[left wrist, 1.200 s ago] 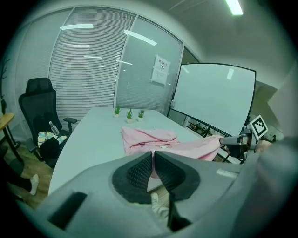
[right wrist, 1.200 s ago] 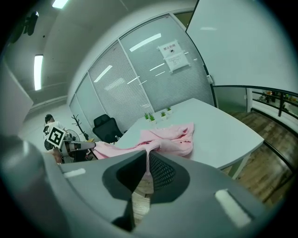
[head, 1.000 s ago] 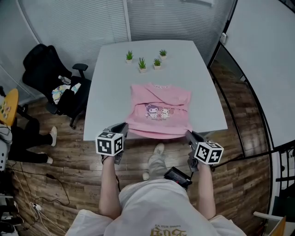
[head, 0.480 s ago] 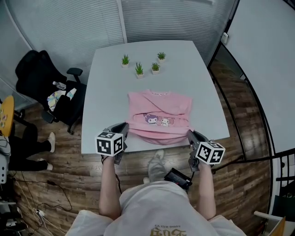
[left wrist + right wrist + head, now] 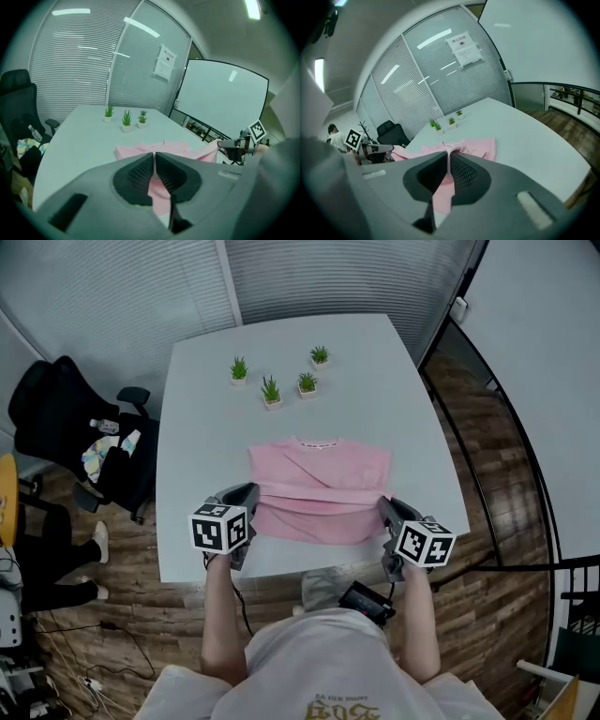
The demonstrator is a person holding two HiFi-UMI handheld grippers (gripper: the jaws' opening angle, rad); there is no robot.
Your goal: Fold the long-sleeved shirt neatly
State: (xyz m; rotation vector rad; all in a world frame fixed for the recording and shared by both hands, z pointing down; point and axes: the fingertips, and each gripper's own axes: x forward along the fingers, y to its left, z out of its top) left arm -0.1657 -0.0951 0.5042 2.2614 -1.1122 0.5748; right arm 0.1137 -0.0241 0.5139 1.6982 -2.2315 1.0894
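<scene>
A pink long-sleeved shirt (image 5: 319,486) lies on the white table (image 5: 384,390), sleeves folded across its body, its near hem lifted off the surface. My left gripper (image 5: 251,491) is shut on the hem's left corner and my right gripper (image 5: 382,506) is shut on its right corner. In the left gripper view the pink cloth (image 5: 159,187) runs between the closed jaws, and the shirt (image 5: 161,149) lies beyond. In the right gripper view the cloth (image 5: 443,190) is pinched the same way, with the collar (image 5: 452,144) ahead.
Several small potted plants (image 5: 272,390) stand at the far part of the table. A black office chair (image 5: 70,427) with things on its seat stands left of the table. A glass rail (image 5: 497,427) runs along the right. A seated person (image 5: 37,549) is at far left.
Both grippers carried the hem away from me over the shirt. The cartoon print, visible before, is now covered by the raised lower part. The table edge moved closer to me.
</scene>
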